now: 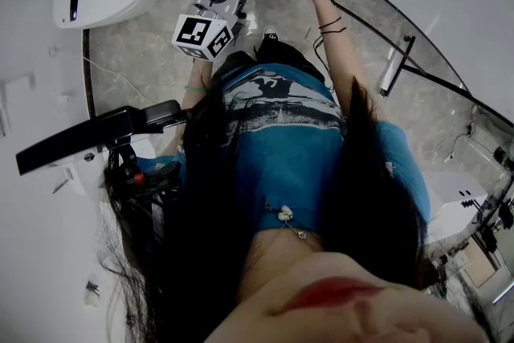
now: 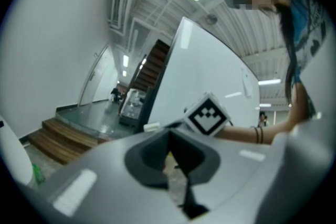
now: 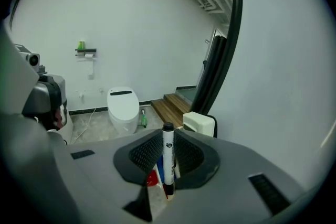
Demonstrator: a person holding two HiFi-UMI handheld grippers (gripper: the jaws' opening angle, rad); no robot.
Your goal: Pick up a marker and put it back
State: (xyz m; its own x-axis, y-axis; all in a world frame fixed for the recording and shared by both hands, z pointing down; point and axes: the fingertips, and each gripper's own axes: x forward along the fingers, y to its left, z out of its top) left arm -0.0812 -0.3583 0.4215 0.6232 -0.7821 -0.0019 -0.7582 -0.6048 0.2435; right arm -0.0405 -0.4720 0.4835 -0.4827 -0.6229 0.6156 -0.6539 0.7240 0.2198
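- Standing upright, the white marker [image 3: 168, 157] with a black cap is pinched between the right gripper's [image 3: 167, 140] jaws
- left gripper [image 2: 170, 140] holds nothing, its jaws together
- a toilet [image 3: 122, 107] sits on the floor beyond

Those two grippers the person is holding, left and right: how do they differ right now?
The right gripper clamps a white, black-capped marker upright between its jaws. The left gripper holds nothing, and its jaws are together. In the head view, the right gripper is held farther out than the left gripper. Both have grey bodies.
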